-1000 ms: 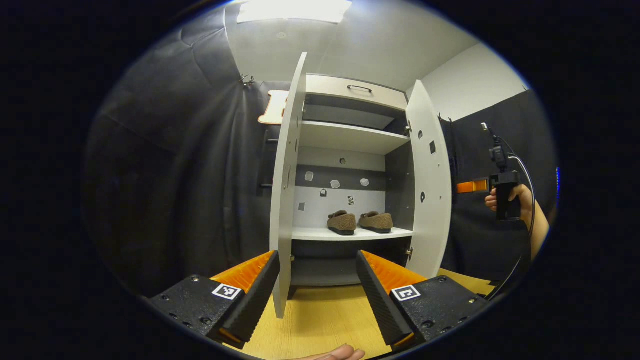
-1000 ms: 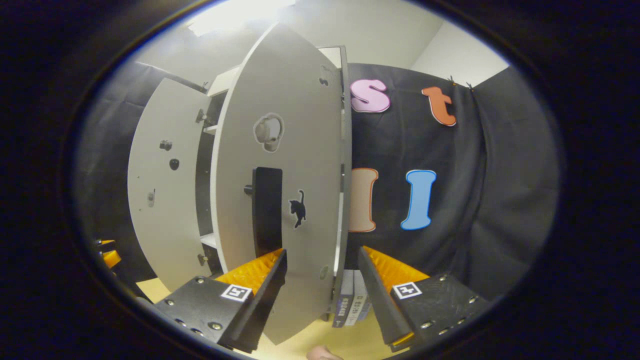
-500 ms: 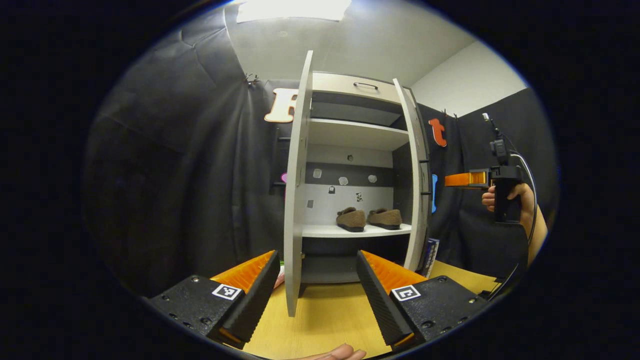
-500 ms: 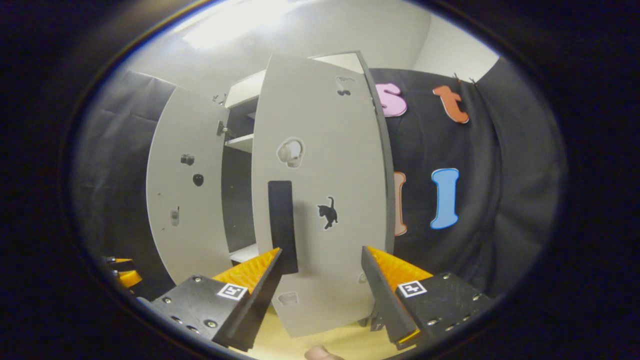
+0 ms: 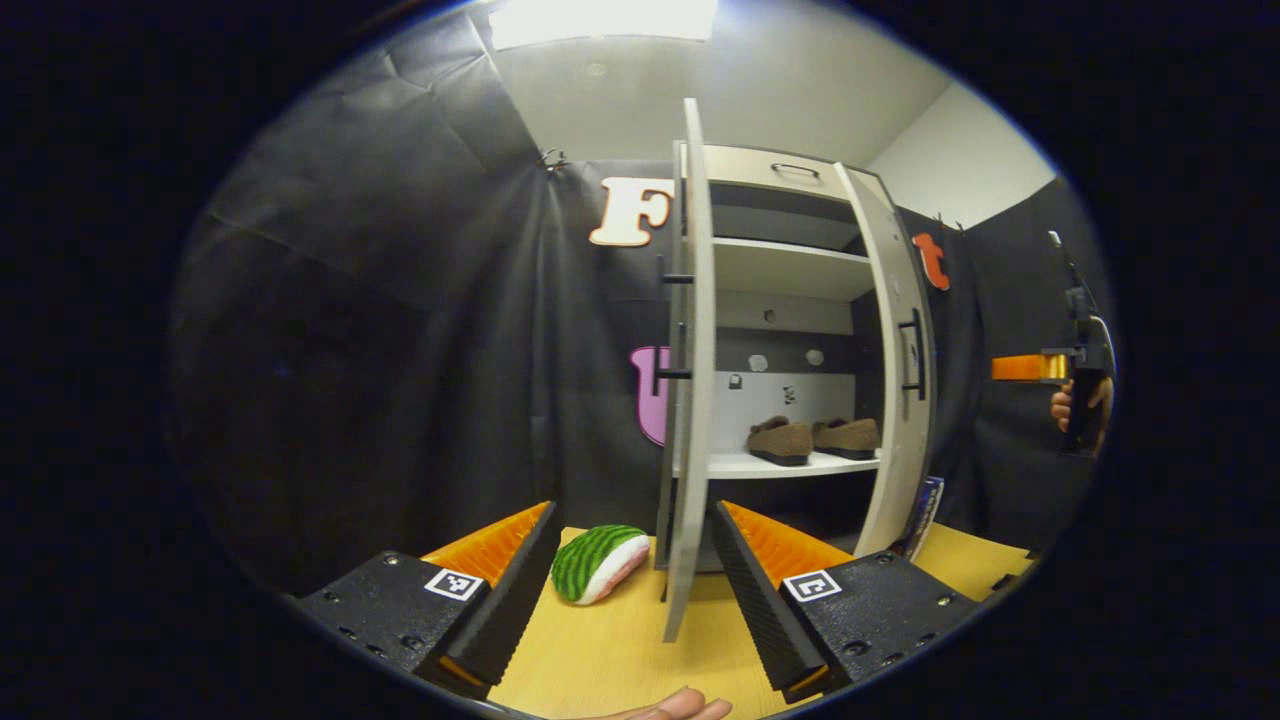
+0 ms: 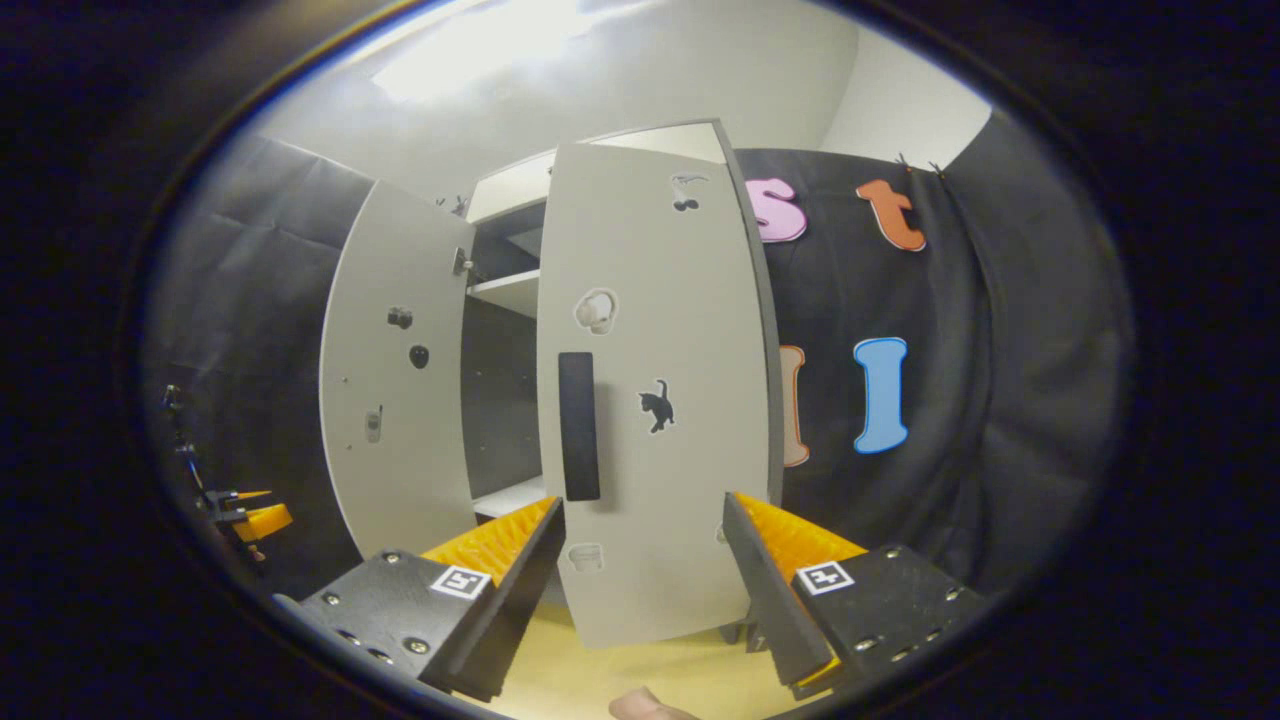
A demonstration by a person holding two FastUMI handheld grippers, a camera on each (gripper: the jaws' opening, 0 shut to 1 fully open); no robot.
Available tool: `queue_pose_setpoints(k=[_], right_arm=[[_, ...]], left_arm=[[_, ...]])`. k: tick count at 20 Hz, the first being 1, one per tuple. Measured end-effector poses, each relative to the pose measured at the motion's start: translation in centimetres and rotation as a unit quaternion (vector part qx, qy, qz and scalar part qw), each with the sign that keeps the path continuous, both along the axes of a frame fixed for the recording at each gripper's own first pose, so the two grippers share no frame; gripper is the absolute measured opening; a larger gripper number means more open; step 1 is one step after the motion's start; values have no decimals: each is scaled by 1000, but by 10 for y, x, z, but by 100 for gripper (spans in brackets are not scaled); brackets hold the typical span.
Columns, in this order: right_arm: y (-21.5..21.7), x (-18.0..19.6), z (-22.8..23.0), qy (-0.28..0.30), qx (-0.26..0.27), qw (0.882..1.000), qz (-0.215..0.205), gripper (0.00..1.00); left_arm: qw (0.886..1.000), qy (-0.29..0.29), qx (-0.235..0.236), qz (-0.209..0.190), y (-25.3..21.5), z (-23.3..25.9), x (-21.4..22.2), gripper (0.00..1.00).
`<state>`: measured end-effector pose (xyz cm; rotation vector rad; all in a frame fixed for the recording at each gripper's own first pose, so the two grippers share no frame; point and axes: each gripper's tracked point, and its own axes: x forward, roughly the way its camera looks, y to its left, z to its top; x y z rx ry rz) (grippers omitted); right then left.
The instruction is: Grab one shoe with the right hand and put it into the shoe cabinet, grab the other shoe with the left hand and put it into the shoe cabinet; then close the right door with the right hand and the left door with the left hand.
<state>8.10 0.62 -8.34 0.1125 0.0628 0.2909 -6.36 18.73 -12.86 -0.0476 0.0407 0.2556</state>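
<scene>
**Both shoes sitting on shelf, 2 doors part-open, both claws released**

The 2 brown shoes are sitting side by side on a white shelf (image 5: 790, 465) inside the shoe cabinet (image 5: 780, 180): left shoe (image 5: 781, 441) and right shoe (image 5: 846, 436), just beside each other, soles flat on the shelf. Long axes are running roughly across the left gripper view w/ a slight slant; which end is toe vs heel, can't tell at this size.

Left door (image 5: 689, 370) is standing nearly edge-on in the left gripper view, its lower edge showing between the left gripper (image 5: 634, 560) fingers; contact can't be told. That claw is spread wide, gripping nothing. In the right gripper view the left door (image 6: 400, 370) is showing its inner face.

Right door (image 6: 655, 390) is standing part-open, outer face w/ a dark vertical handle (image 6: 579, 426) and a small cat sticker (image 6: 655, 405) facing the right gripper (image 6: 643, 560). That claw is also released, fingers apart, door's bottom showing between them, no clear touch. In the left gripper view the right gripper (image 5: 1040, 368) is hanging off to the side, apart from the right door (image 5: 905, 370), w/ a hand (image 5: 1070, 405) on its grip.

Cabinet is resting on a light wood tabletop (image 5: 600, 650). A green-striped plush toy (image 5: 598, 563) is lying on it beside the left door. Black cloth wall (image 5: 400, 330) behind, white ceiling w/ a bright light panel (image 5: 600, 20) above.
</scene>
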Motion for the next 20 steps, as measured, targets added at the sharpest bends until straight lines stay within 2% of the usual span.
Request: queue_pose_setpoints(k=[6, 8, 9, 10, 13, 14, 17, 18, 20], right_arm=[[-7, -21, -13, 1, 16, 1000, 7, 93], [-10, -28, -15, -1, 21, 1000, 2, 95], [-10, -32, -16, -2, 25, 1000, 1, 95], [-9, -38, -16, -3, 27, 1000, 3, 93], [-10, -54, -9, -21, 17, 1000, -1, 95], [-9, -60, -8, -28, 18, 999, -5, 95], [-2, -76, -11, -27, 24, 999, -8, 93], [1, -82, -11, -25, 23, 999, -9, 93], [7, -93, -12, -21, 11, 1000, -11, 93]], left_arm=[[1000, 6, -13, 17, 55, 13, 19, 93], [1000, 2, -23, 5, 66, 17, 28, 93], [999, -8, -34, -5, 70, 25, 34, 89], [999, -14, -40, -18, 71, 31, 41, 93], [998, -37, -34, -30, 88, 57, 60, 93], [998, -35, -33, -36, 91, 62, 67, 88], [998, -25, -44, -42, 103, 78, 83, 88], [998, -26, -43, -44, 106, 87, 89, 93], [998, -22, -33, -47, 108, 96, 101, 93]])
